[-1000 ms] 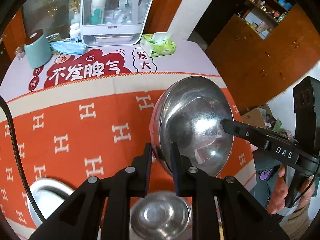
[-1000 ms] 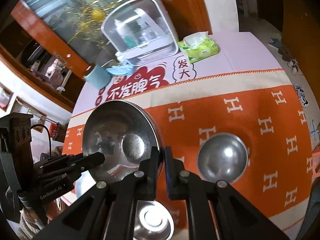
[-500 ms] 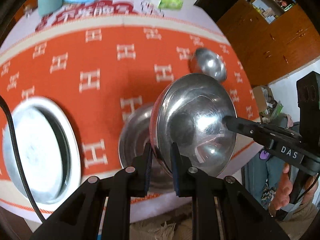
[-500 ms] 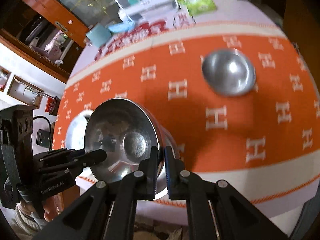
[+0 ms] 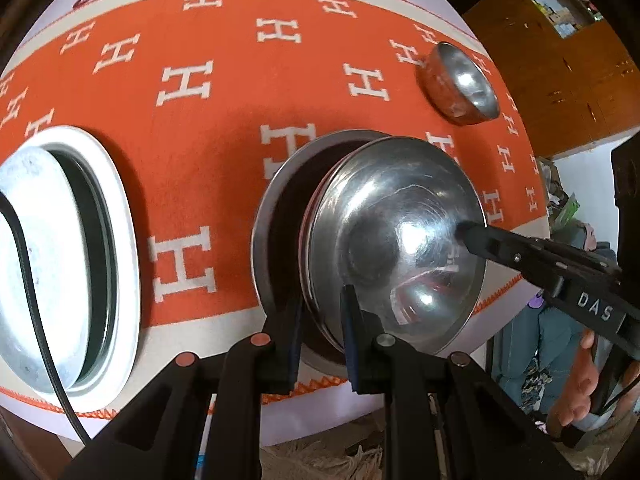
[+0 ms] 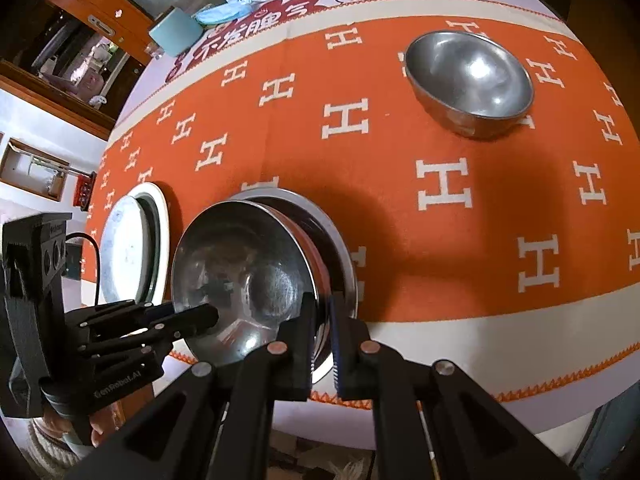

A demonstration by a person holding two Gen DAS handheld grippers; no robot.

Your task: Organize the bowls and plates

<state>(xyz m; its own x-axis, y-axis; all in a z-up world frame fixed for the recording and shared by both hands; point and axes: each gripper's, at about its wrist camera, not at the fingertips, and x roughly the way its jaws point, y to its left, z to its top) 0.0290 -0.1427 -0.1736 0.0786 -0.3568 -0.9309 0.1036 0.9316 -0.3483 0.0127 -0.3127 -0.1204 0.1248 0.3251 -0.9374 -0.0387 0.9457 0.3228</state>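
Steel bowl (image 5: 396,240) is pinched at opposite rims by your left hand-held gripper (image 5: 320,320) and right hand-held gripper (image 6: 322,332), level over, perhaps touching, the steel plate (image 5: 276,200) for stacking.

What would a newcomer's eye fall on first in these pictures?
First, the shiny steel bowl at the near table edge, its rim pinched by the left hand-held gripper and the right hand-held gripper, over a steel plate. Then the orange tablecloth with white H letters, and a second bowl farther right.
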